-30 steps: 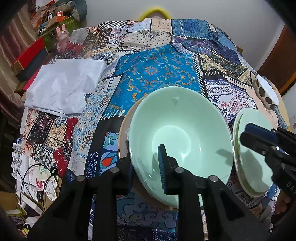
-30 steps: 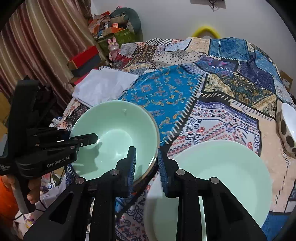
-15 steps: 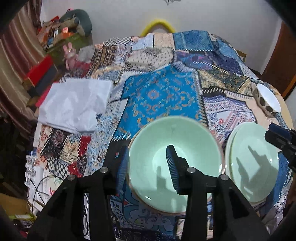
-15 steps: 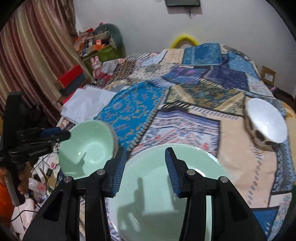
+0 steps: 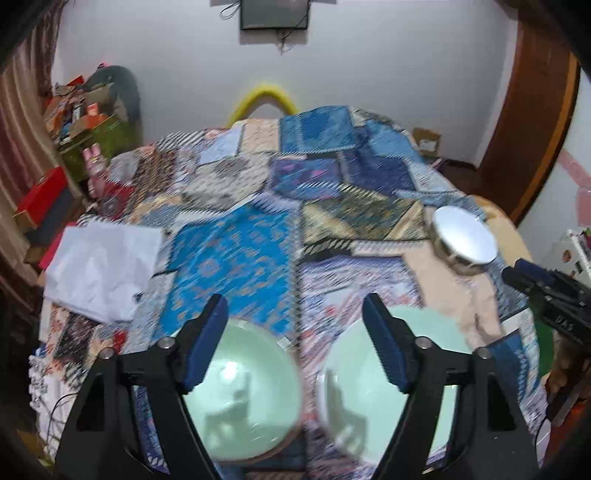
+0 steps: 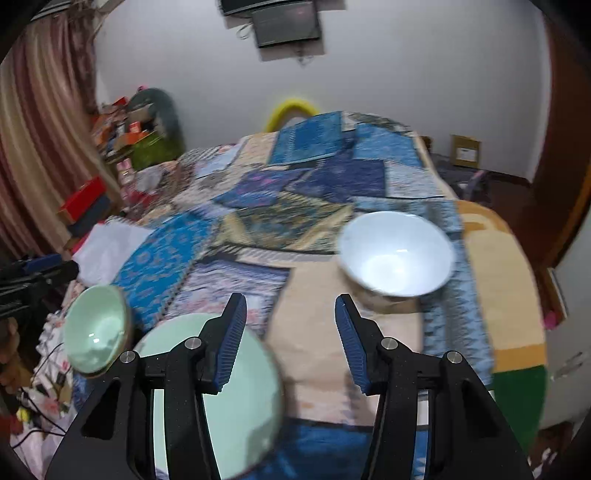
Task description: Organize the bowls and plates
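The bed (image 5: 280, 206), under a patchwork cover, carries everything, and its softness is the main hazard as I judge it: crockery on cloth can tip or slide when nudged. The green plate (image 6: 236, 402) lies at the near edge, and in the right wrist view its rim looks close to running over that edge, so a brush from a finger could send it to the floor. The green bowl (image 5: 240, 391) sits just beside it towards the near left corner, above a tangle of cables; a knock there would be just as costly. The white bowl (image 6: 397, 256) stands well apart, near the right edge, and seems tilted on the cover, so a hasty one-sided pinch of its rim might roll it off.

The left gripper (image 5: 295, 339) has its jaws opening, with nothing between them; the green bowl and plate only show below. The right gripper (image 6: 290, 339) is opening too, and is likewise empty, aimed between the plate and the white bowl. Both views are smeared by motion, so a reach at this pace could misjudge a rim.

Writing: white letters on the other gripper's body, at the right of the left wrist view, are too blurred to read. The wall screen (image 5: 274, 14) shows nothing legible.
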